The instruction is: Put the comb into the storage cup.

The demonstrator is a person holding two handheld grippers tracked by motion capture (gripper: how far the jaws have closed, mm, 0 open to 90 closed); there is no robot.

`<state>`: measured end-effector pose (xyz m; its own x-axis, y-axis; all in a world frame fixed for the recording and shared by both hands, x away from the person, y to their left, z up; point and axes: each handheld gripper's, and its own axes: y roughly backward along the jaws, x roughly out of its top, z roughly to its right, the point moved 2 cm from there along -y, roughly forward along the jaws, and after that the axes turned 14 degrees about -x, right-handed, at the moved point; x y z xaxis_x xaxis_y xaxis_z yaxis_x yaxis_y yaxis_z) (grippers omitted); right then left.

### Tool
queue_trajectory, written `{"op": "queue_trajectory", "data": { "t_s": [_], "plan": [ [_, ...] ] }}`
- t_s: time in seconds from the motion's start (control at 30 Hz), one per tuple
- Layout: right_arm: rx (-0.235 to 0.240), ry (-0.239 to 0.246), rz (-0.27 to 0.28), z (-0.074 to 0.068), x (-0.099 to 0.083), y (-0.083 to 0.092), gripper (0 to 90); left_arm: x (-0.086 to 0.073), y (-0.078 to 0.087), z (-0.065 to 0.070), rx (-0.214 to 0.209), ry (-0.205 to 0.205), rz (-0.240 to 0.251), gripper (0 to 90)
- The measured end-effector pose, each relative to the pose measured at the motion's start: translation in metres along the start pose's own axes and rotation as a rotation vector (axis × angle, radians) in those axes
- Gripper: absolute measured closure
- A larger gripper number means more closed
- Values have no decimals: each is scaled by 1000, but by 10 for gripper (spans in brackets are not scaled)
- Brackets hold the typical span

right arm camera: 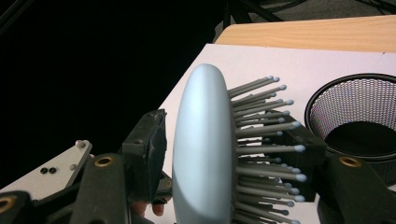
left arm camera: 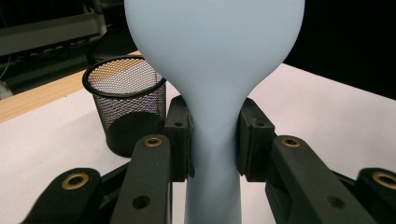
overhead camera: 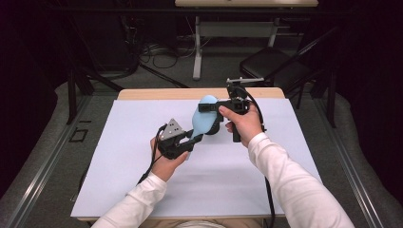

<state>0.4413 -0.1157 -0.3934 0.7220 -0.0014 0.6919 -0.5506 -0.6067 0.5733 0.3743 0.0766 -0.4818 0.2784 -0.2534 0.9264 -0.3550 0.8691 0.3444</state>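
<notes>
A light blue hairbrush [overhead camera: 201,119] is held up over the middle of the table between both grippers. My left gripper [overhead camera: 195,139] is shut on its handle. In the left gripper view the pads pinch the narrow neck [left arm camera: 215,140] below the wide oval head [left arm camera: 215,56]. My right gripper [overhead camera: 210,107] reaches in from the right onto the head. In the right gripper view one pad [right arm camera: 152,154] lies against the smooth back of the head [right arm camera: 203,154]. The other pad [right arm camera: 308,149] meets the tips of the grey bristles [right arm camera: 266,140].
A black mesh cup [overhead camera: 216,126] stands upright on the white sheet [overhead camera: 142,180] just behind the brush; its rim [left arm camera: 123,77] and inside [right arm camera: 359,116] are near both grippers. A wooden table edge [overhead camera: 157,93] lies at the back, with a dark chair [overhead camera: 271,64] beyond it.
</notes>
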Motion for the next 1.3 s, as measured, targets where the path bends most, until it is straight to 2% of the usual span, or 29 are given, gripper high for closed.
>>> {"op": "queue_trajectory", "data": {
  "t_s": [0.17,0.53,1.03,1.3],
  "plan": [
    [-7,-6,0,1,0,0,450,0,0,0,0,2,3,698],
    [-8,-35,20,2,-2,-1,461,-1,0,-1,4,7,0,698],
    [-1,-74,-14,5,-3,-1,469,-2,-2,-1,-2,1,-4,697],
    [-6,-98,-32,7,-3,-1,477,-3,-3,-1,-8,10,-1,696]
  ]
}}
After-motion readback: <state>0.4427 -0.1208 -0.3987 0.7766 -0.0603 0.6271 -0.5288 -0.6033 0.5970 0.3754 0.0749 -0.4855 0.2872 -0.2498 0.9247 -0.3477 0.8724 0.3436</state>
